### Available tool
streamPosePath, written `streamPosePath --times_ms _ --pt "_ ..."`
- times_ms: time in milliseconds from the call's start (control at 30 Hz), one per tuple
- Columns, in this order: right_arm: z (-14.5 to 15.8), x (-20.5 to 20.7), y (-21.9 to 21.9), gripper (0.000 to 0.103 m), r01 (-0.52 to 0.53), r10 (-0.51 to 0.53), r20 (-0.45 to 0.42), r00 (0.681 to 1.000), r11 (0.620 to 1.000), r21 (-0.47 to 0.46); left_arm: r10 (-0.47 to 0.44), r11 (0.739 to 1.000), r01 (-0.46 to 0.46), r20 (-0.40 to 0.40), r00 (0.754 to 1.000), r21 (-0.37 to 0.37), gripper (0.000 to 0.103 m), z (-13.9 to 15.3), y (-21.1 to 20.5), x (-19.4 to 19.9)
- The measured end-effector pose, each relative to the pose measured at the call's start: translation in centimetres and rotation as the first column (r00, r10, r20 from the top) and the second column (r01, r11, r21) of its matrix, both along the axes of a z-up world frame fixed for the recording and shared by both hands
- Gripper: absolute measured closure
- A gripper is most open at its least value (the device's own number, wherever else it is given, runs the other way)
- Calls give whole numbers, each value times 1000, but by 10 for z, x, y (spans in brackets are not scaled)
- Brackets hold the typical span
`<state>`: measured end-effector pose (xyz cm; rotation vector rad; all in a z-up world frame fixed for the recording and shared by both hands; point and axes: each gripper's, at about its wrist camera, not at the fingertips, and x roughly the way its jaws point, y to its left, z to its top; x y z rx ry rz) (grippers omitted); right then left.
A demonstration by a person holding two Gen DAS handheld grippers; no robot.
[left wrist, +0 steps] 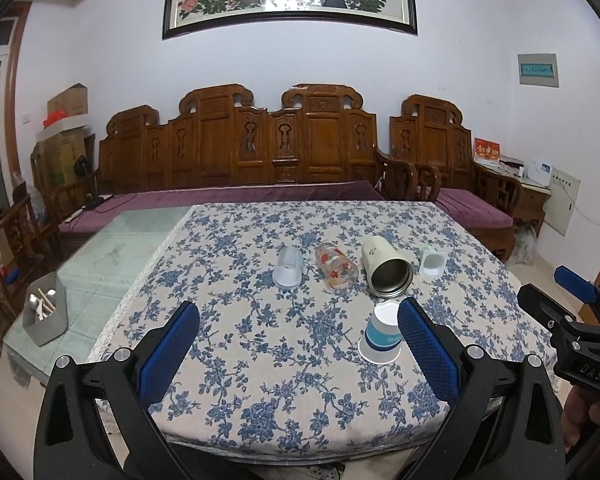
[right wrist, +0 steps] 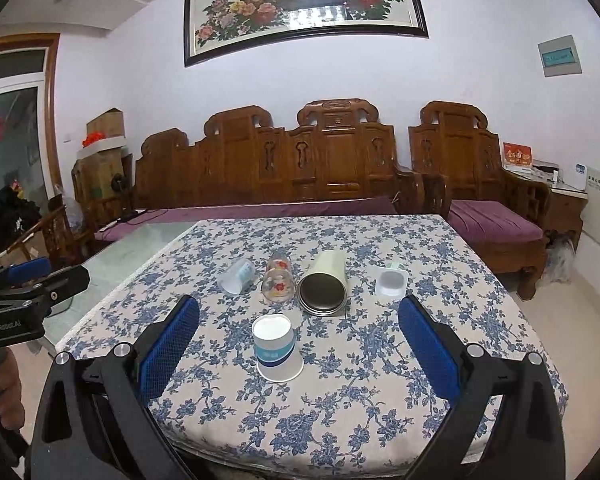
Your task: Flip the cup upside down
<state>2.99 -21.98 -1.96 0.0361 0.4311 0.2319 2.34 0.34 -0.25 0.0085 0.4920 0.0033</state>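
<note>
Since its mouth already faces down, paper cup [right wrist: 277, 347] stands inverted on desk [right wrist: 420, 420], near edge, apparently flipped. Four other cups lie sideways behind, likely awaiting turns. Left gripper [left wrist: 298, 354], right gripper [right wrist: 298, 350]: jaws spread, empty, hovering apart.

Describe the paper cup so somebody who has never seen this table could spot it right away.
Start at the table with the blue floral tablecloth. A row of four containers lies on its side across the middle; nearer the front edge, alone, is the paper cup. It is the only one standing upside down, white with a blue band, wide rim on the cloth.
</note>
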Motion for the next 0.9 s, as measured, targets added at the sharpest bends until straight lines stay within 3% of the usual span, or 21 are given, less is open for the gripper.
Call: streamPosePath --times_ms 900 --pt "0 0 -1 3 12 -12 -3 1000 1000 0 -3 1000 3 16 1000 -4 8 0 2 -2"
